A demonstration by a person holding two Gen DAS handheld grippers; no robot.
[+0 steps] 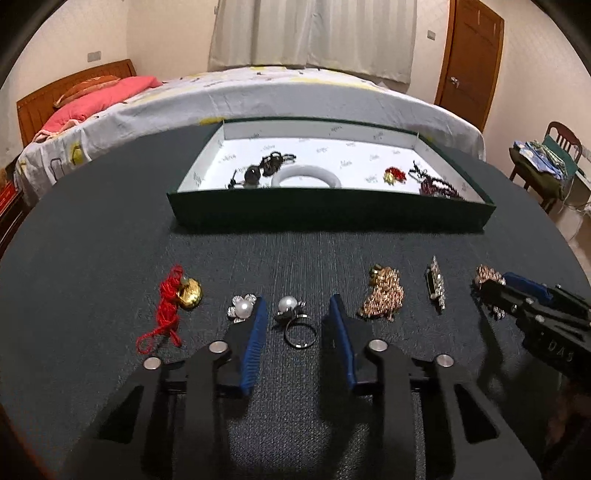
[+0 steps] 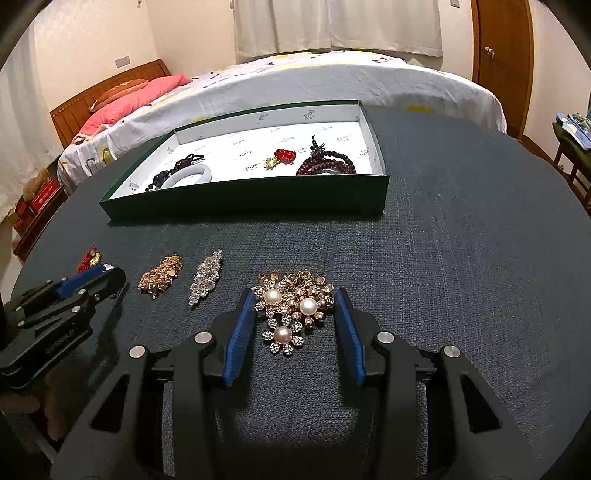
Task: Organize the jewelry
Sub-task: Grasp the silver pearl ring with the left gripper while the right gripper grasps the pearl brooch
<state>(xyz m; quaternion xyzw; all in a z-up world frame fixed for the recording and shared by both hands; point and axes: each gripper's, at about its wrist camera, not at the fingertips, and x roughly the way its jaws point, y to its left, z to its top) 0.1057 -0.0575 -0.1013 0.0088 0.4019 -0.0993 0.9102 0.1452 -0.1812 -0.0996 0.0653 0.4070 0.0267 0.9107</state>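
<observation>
Dark woven tabletop (image 1: 110, 240) sat in a bedroom w/ a bed (image 1: 258, 92), curtain (image 1: 314, 33) and wooden door (image 1: 471, 62) behind. Green box (image 2: 258, 201) lay at the far side, holding a white bangle (image 2: 190, 175), dark beads (image 2: 327, 166) and a red charm (image 2: 282, 157). Nearer, in a row: red-cord charm (image 1: 173, 306), pearl brooch (image 1: 242, 308), pearl ring (image 1: 295, 321), gold piece (image 1: 382, 295), crystal clip (image 1: 436, 286). Left gripper (image 1: 297, 314) had fingers apart around the ring, not touching. Right gripper (image 2: 295, 314) had fingers apart either side of a pearl cluster (image 2: 293, 308).

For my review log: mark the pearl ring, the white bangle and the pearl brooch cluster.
pearl ring (image 1: 300, 334): left wrist view, on its band.
white bangle (image 1: 308, 174): left wrist view, top arc.
pearl brooch cluster (image 2: 308, 305): right wrist view, right pearl.
</observation>
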